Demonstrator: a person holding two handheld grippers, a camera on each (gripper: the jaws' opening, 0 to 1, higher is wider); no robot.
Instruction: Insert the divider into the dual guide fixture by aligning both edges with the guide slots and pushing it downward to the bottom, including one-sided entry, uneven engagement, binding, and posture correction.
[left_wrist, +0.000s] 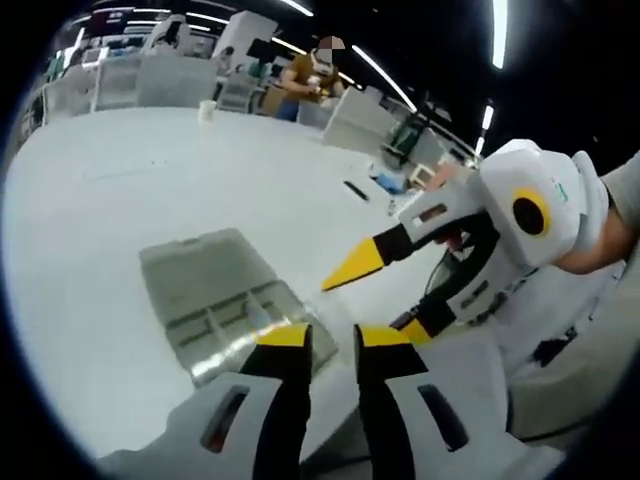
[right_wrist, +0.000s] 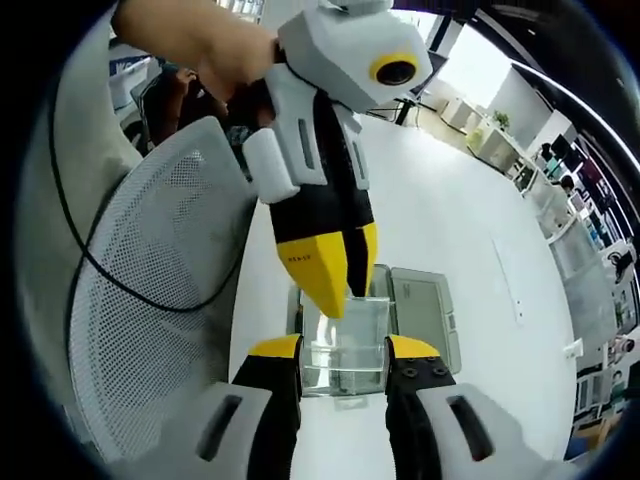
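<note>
Yellow-tipped jaws of the right gripper (right_wrist: 343, 352) are rising nearest the lens in the right gripper view, and a clear plastic divider (right_wrist: 345, 345) is sitting between them, so they appear to be clamping it by its side edges. Reaching down from above in that view, the left gripper (right_wrist: 337, 270) is meeting the divider's upper edge with its yellow tips; whether it is pinching the sheet or only touching it, I cannot tell. Just beyond the divider, the grey dual guide fixture (right_wrist: 420, 305) is lying flat on the white table (right_wrist: 440, 220), with a mesh chair back (right_wrist: 150, 300) at the left. In the left gripper view, the left gripper's own jaws (left_wrist: 332, 338) are standing close together with a narrow gap, and nothing can be made out between them; the fixture (left_wrist: 225, 300) is lying just past them, its slotted compartments facing up, while the right gripper (left_wrist: 385, 285) is coming in from the right with jaws spread. By my judgement the task is at an early stage: the divider is being held above or just in front of the fixture and is not seated in any slot, so aligning both edges and pushing down to the bottom are left to do.
</note>
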